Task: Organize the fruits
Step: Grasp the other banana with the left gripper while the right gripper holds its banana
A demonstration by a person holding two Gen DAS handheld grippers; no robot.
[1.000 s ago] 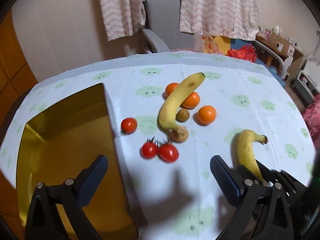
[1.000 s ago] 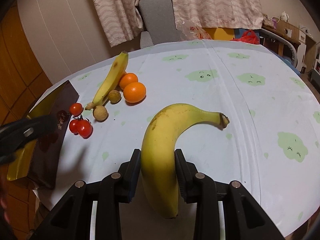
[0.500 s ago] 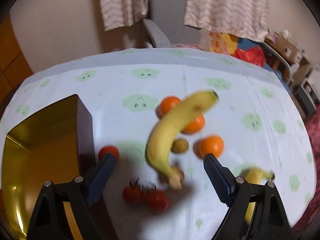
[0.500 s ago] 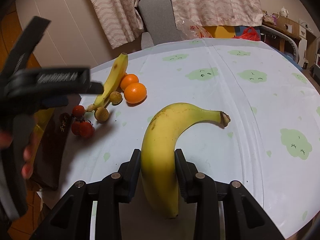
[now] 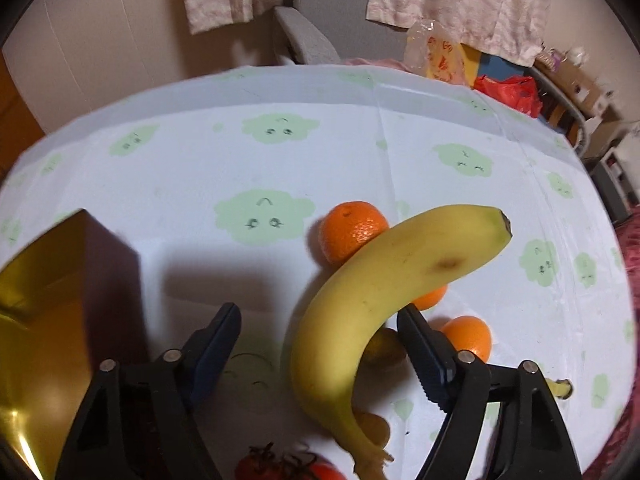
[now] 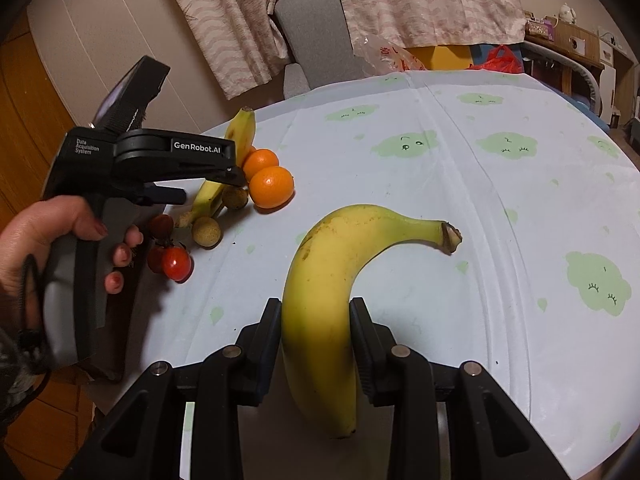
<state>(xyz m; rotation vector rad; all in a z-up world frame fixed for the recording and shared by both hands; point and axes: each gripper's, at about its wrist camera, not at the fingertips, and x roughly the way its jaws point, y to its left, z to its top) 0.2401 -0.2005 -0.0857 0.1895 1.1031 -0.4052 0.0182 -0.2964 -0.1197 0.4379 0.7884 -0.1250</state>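
Observation:
In the left wrist view a yellow banana (image 5: 384, 280) lies across a cluster of oranges (image 5: 352, 232). My left gripper (image 5: 318, 314) straddles its middle with the jaws closing. A gap remains on the left side, so the pads do not clamp it. In the right wrist view my right gripper (image 6: 316, 308) is shut on a second banana (image 6: 332, 280), whose stem points right. From there the left gripper (image 6: 208, 188), held by a person's hand (image 6: 36, 232), hovers over the far banana (image 6: 240, 132).
A gold-lined box (image 5: 48, 320) stands at the table's left. Red tomatoes (image 6: 176, 262), brown longans (image 6: 206, 232) and two oranges (image 6: 272, 186) crowd around the far banana. A grey chair (image 5: 304, 40) and a plastic bag (image 5: 436, 56) lie beyond the far table edge.
My left gripper has moved forward and down over the fruit cluster, its jaws narrowing around the far banana. The right gripper and its banana have stayed put.

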